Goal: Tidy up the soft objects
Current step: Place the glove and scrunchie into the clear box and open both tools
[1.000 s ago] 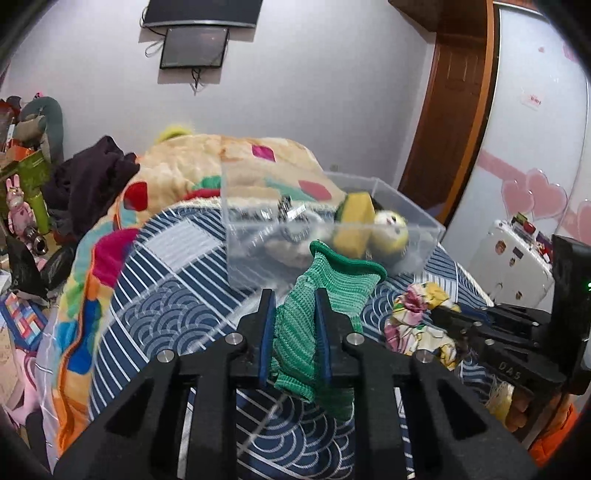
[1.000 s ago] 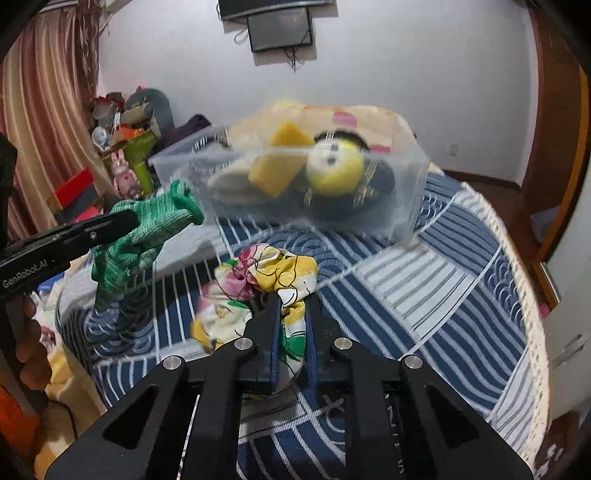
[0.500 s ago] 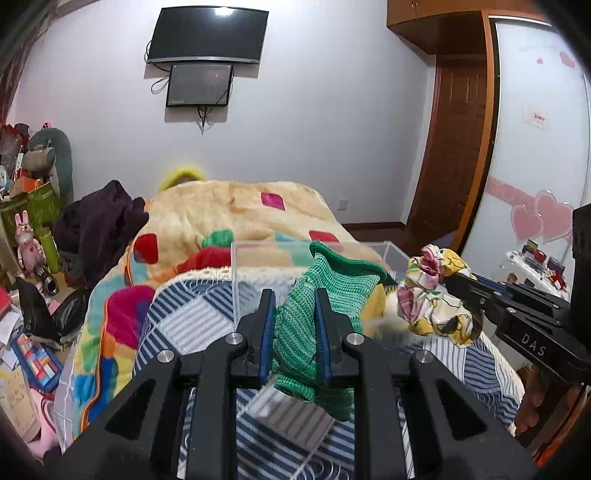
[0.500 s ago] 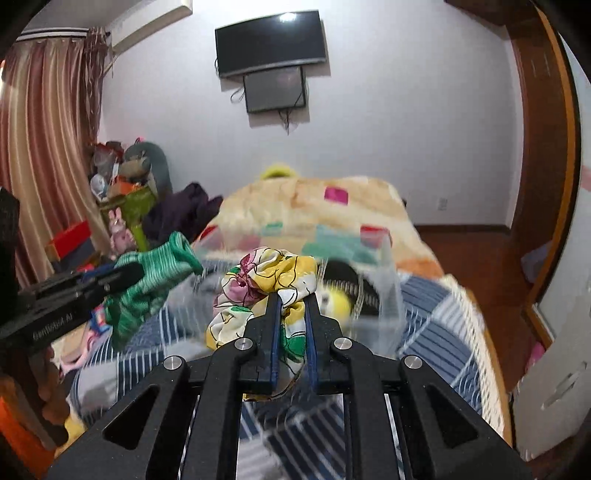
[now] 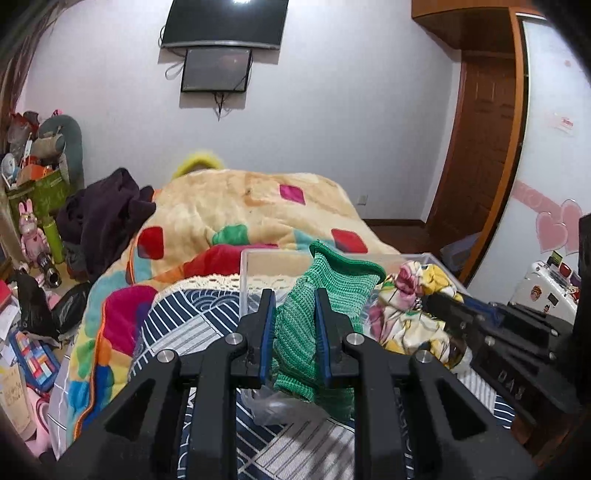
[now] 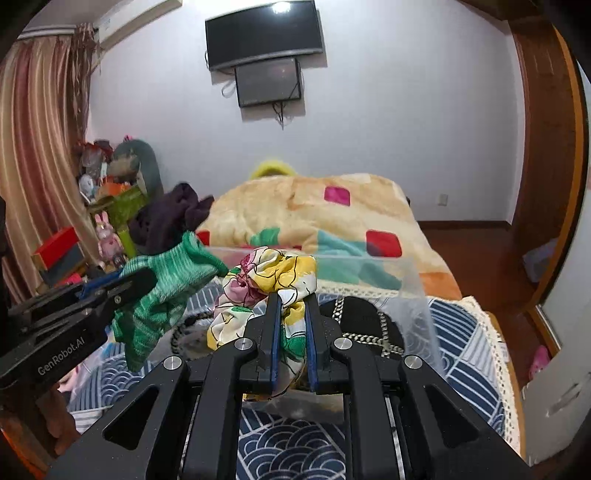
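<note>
Bed (image 5: 192, 325) dropped lower in view; TV (image 6: 264, 33) on wall.

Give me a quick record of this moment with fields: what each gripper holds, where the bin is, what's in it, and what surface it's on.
left gripper: shut on green knit cloth, held above the bin
right gripper: shut on floral cloth, held above the bin
clear plastic bin: on the bed, directly ahead of both grippers
bin contents: a dark item with a pale braided trim shows; the rest is hidden
surface: blue patterned bedspread
behind bin: patchwork blanket
</note>
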